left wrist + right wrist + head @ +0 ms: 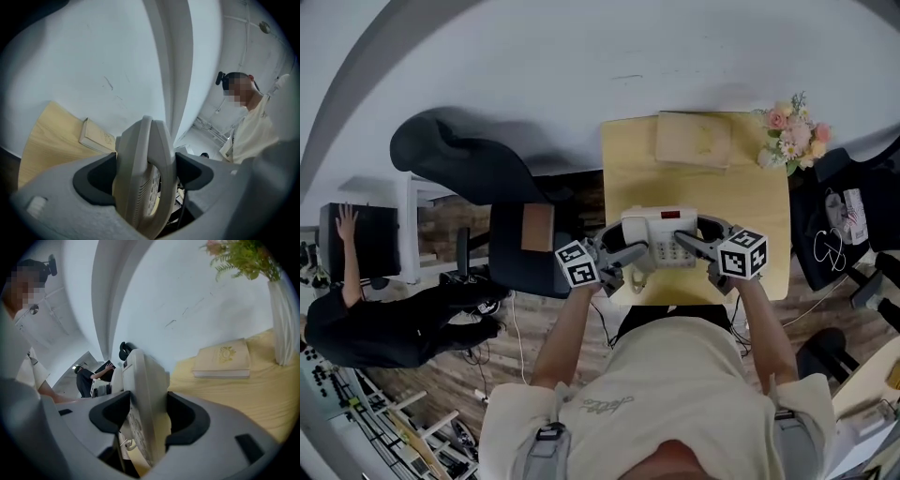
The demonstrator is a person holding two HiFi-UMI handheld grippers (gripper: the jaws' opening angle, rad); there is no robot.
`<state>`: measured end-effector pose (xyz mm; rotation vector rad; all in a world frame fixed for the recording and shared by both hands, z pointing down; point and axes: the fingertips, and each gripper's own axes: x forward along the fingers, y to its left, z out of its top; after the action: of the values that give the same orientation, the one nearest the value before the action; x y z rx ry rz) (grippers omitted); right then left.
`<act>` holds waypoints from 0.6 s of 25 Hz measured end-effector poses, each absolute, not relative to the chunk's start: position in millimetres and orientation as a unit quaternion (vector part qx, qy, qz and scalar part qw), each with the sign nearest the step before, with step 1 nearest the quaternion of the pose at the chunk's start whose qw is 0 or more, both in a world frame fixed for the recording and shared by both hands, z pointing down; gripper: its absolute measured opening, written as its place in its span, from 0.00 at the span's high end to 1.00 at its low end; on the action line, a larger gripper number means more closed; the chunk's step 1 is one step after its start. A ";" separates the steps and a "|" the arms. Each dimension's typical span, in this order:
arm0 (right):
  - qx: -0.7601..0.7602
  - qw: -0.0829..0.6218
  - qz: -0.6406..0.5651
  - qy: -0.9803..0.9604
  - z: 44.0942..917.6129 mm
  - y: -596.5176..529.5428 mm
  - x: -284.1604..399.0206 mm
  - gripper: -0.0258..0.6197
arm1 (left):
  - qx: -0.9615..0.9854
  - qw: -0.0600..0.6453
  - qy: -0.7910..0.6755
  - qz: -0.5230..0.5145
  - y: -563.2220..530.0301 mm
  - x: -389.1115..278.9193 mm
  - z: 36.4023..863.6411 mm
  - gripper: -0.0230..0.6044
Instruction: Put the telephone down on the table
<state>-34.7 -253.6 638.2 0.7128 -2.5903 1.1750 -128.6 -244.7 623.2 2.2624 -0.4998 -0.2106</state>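
Note:
The white telephone (660,238), with a red strip on top, is held between both grippers over the front part of the yellow table (628,173). My left gripper (625,254) is shut on its left side, where the phone (143,178) shows edge-on between the dark pads. My right gripper (692,245) is shut on its right side, and there too the phone (143,408) fills the gap between the jaws. I cannot tell whether the phone's base touches the tabletop.
A beige book (694,139) lies at the table's far edge, with a vase of flowers (793,132) at the far right corner. A black chair (473,169) stands left of the table and a dark bag (836,234) to the right. A person (356,309) sits at far left.

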 end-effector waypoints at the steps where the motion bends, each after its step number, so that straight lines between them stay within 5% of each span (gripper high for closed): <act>1: 0.242 0.107 0.403 -0.876 644.1 -258.1 -32.4 0.59 | 0.891 0.403 -0.195 -0.078 -249.2 -125.9 629.6 0.35; 15: 0.244 0.111 0.477 -0.837 727.0 -316.3 -15.5 0.59 | 0.857 0.477 -0.190 -0.039 -312.6 -108.1 710.6 0.35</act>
<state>-15.5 -316.3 727.0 0.7167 -2.4583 1.4000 -108.1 -312.6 710.6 2.0947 -0.4630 -0.0960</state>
